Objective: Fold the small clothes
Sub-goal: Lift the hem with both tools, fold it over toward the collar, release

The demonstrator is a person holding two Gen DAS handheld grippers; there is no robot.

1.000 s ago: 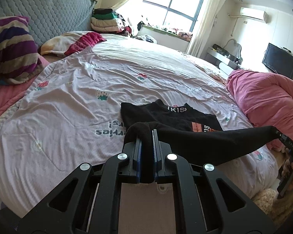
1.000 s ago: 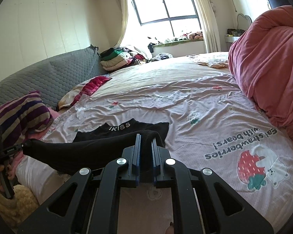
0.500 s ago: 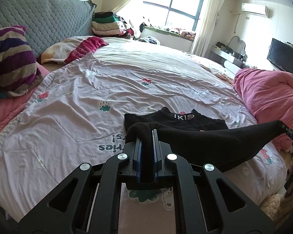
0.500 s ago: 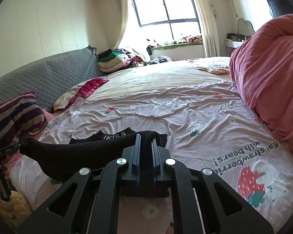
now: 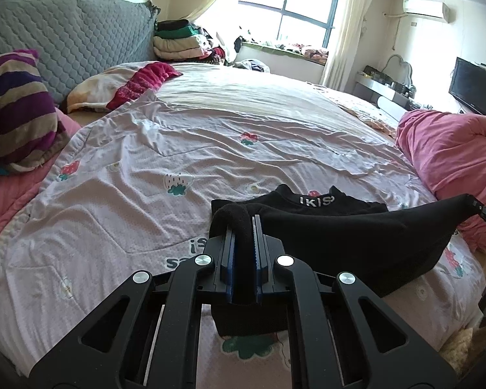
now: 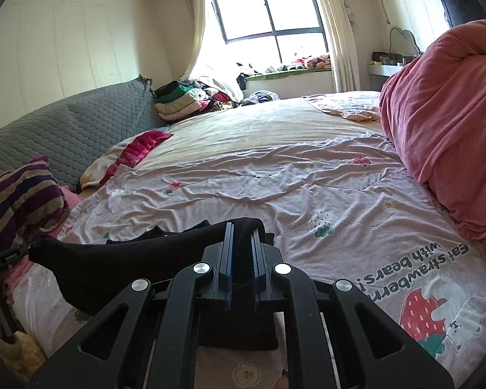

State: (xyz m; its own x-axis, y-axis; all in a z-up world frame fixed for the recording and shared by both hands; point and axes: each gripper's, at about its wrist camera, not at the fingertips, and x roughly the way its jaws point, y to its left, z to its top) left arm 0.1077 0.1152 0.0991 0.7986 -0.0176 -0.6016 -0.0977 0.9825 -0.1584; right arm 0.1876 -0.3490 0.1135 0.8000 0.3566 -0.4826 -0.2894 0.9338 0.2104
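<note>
One bed carries one black garment, partly folded in my judgement: its near edge hangs lifted, the collar end lies flat, so the fold is unfinished. Two grippers clamp that edge: left hand-held gripper and right hand-held gripper.

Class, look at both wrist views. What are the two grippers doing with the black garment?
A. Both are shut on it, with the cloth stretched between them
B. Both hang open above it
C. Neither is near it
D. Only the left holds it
A: the left gripper and right gripper each pinch the black garment, which spans between them above the bed.
</note>
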